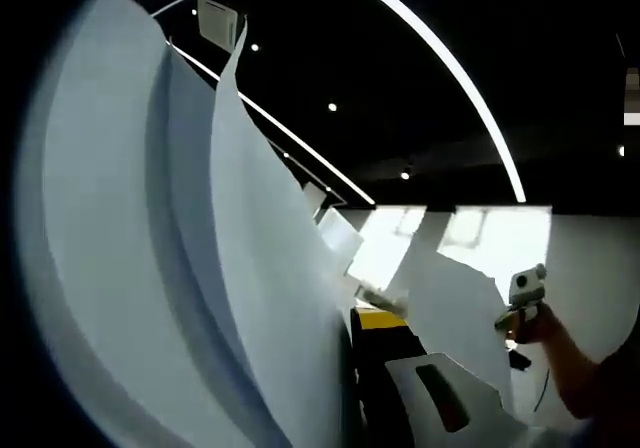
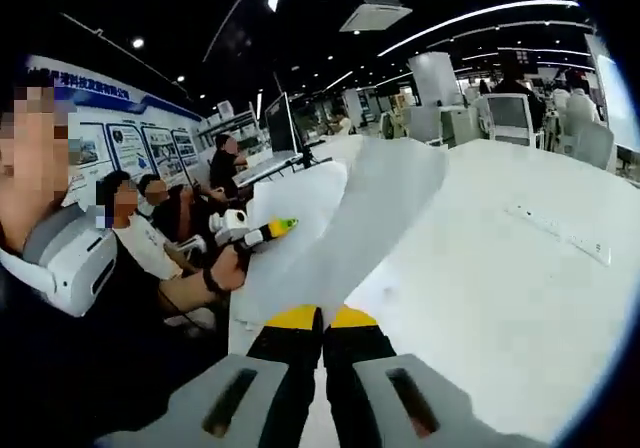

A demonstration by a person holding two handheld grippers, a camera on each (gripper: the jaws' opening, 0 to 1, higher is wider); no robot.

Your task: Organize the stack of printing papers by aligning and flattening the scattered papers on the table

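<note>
Your right gripper (image 2: 322,320) is clenched on thin white paper sheets (image 2: 340,238), lifting them toward 12 o'clock for alignment. Left gripper (image 2: 283,227): jaw state cannot be determined.

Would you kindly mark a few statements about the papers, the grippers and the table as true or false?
1. The right gripper is shut on a sheet of paper. True.
2. The papers in the left gripper view lie flat on the table. False: they stand curved and lifted.
3. The table is white. True.
4. The sheet in the right gripper is black. False: it is white.
</note>
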